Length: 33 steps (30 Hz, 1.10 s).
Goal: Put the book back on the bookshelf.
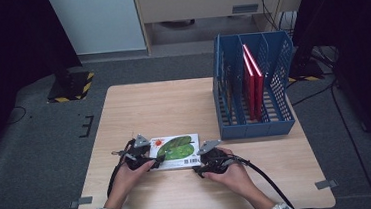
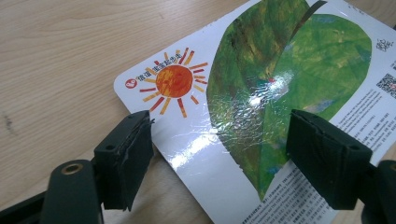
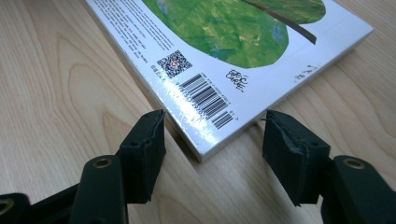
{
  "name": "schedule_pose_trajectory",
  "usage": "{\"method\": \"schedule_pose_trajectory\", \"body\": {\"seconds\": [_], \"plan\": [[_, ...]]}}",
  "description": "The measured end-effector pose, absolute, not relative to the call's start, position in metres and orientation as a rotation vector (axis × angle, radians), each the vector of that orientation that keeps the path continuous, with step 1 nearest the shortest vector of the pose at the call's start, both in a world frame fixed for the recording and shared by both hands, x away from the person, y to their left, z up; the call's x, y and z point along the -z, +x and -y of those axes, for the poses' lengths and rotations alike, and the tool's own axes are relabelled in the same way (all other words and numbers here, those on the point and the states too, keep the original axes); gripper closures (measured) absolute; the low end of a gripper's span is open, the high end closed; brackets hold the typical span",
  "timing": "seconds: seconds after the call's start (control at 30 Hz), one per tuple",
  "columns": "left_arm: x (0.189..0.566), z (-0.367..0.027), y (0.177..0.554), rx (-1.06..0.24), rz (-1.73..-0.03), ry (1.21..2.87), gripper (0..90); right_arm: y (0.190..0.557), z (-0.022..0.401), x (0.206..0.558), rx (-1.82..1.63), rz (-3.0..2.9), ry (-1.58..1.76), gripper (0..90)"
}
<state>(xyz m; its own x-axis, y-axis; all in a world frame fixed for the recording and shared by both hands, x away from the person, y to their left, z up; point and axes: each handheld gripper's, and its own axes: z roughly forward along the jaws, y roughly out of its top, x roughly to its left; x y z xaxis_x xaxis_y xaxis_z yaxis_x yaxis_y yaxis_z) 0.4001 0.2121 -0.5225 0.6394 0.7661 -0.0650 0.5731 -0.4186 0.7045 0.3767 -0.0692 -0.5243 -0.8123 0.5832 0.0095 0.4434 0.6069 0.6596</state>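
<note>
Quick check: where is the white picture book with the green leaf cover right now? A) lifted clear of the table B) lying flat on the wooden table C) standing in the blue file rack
B: the white picture book with the green leaf cover lies flat on the wooden table, apart from the blue file rack.

We see grey carpet (image 1: 36,146) beyond the tools, a white panel (image 1: 97,21) and dark curtains (image 1: 3,43) farther off.

White book (image 1: 176,152) with green leaf and orange sun, blue file rack (image 1: 235,125), red books (image 1: 253,81)
</note>
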Motion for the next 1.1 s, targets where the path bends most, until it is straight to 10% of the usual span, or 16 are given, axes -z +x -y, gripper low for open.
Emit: {"method": "schedule_pose_trajectory", "body": {"seconds": [1.1], "plan": [[0.521,-0.199,0.448,-0.226,-1.021,2.212,14.2,0.368,0.078,0.525,-0.949,-2.622,0.904,21.4]]}}
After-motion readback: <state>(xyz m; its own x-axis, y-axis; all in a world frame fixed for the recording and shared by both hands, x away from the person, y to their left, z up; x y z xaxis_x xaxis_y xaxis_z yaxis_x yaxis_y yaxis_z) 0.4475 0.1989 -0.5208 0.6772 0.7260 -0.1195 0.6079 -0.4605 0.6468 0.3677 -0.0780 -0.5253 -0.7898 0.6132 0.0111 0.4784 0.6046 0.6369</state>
